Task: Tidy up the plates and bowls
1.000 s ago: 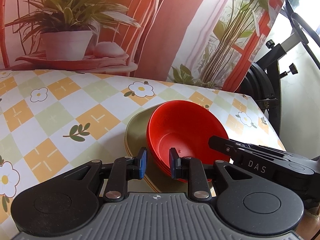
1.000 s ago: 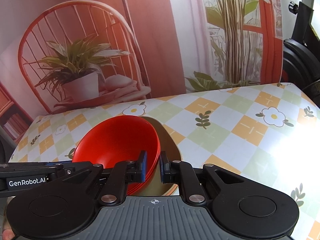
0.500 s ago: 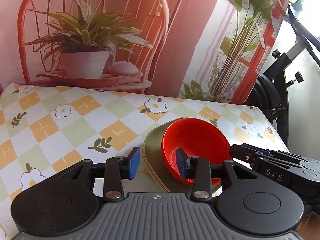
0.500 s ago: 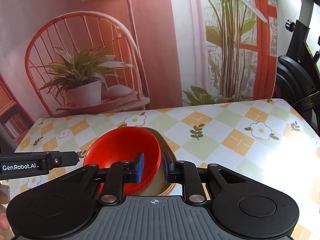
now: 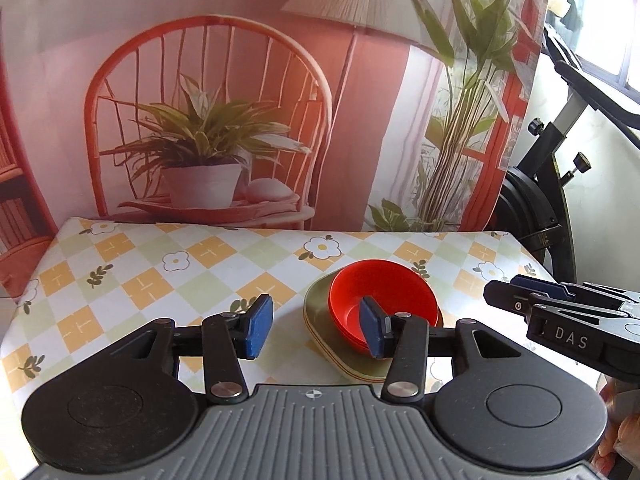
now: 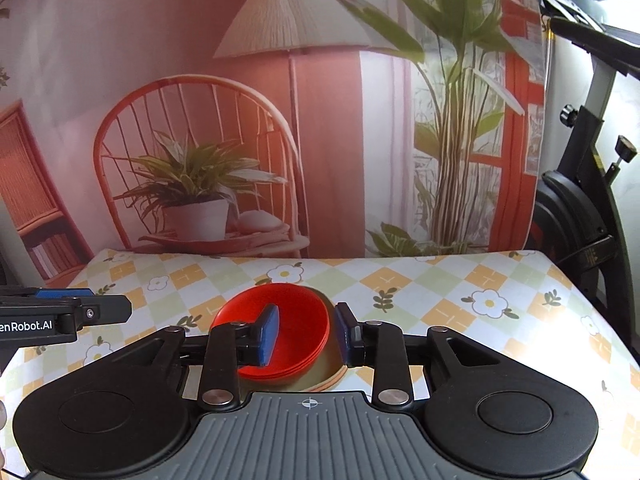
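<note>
Fingers [image 5: 256, 326] on the left gripper [image 5: 314, 328] are spread wide with nothing between them, and the right gripper [image 6: 306, 330] has its blue pads apart too, a bit narrower, also holding nothing as far as I can see. Both sit above and in front of the dishes rather than on them.

Going big to small: the flat surface with the checked orange, green and white flower-print cloth [image 5: 132, 280] is mostly bare. Toward its near right sits one stack, an olive-green rounded plate [image 5: 320, 312] (looks like a couple nested, judging by the layered edge) with glossy red plastic bowls [image 5: 384, 300] stacked inside each other on top. From the right wrist view the red stack shows several rims, so it's more than one bowl, can't count exactly.

Progress-wise, my read is this is basically done: everything visible is already gathered into one pile, nothing loose anywhere else on the cloth. All that's left is probably just pulling the hands away.
</note>
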The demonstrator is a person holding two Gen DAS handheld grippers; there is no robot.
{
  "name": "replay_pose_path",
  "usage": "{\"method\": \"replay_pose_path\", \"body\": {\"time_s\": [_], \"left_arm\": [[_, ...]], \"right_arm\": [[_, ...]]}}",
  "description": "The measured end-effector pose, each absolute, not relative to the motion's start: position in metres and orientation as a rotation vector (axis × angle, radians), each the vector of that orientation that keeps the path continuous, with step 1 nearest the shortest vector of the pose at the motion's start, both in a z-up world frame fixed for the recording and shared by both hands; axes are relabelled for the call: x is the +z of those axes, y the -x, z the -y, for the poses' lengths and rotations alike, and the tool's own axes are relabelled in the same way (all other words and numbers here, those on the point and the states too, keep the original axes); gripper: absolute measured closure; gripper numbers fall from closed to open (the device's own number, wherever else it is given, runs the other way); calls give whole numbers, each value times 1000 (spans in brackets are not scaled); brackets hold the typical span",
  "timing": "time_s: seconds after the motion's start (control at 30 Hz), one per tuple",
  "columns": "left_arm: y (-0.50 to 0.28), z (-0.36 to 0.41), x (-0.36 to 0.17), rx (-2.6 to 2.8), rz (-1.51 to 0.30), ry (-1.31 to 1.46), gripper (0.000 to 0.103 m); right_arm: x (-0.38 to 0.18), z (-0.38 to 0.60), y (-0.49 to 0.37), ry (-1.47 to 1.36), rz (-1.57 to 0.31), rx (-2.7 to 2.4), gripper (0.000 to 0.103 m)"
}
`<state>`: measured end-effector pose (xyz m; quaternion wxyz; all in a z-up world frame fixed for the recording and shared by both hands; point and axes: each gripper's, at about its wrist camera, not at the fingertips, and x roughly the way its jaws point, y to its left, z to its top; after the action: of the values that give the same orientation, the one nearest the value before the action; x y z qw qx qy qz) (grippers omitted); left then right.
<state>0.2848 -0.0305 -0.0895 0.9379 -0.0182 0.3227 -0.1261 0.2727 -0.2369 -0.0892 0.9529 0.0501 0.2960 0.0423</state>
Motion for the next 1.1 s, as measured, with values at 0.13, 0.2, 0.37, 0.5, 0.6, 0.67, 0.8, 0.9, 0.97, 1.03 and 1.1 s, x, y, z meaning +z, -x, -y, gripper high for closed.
{"method": "replay_pose_path", "body": {"time_s": [0.13, 0.2, 0.37, 0.5, 0.6, 0.67, 0.8, 0.9, 0.97, 1.03, 1.1], "left_arm": [[-259, 19, -70, -233, -617, 45, 49], [-246, 15, -59, -215, -593, 38, 47], [-211, 4, -29, -179, -530, 18, 45], [-182, -1, -5, -164, -478, 10, 35], [-157, -2, 12, -143, -454, -5, 34], [-144, -3, 21, -119, -438, -18, 32], [-115, -2, 37, -75, -386, -59, 17], [-93, 0, 48, -24, -332, -91, 13], [-81, -1, 55, -25, -317, -84, 13], [-69, -3, 61, -49, -308, -60, 13], [-60, -4, 63, -63, -301, -50, 13]], "right_arm": [[-66, 231, -248, -77, -554, 99, 71], [-55, 228, -236, -72, -532, 106, 69], [-20, 219, -199, -35, -458, 134, 59], [5, 216, -169, -1, -398, 144, 50], [23, 216, -146, 1, -357, 148, 43], [34, 215, -132, 15, -332, 146, 36], [49, 214, -105, 42, -294, 127, 25], [58, 216, -86, 28, -264, 126, 10], [65, 218, -74, 20, -243, 125, 4], [70, 219, -63, 14, -221, 115, 0], [76, 220, -51, 2, -196, 109, 0]]}}
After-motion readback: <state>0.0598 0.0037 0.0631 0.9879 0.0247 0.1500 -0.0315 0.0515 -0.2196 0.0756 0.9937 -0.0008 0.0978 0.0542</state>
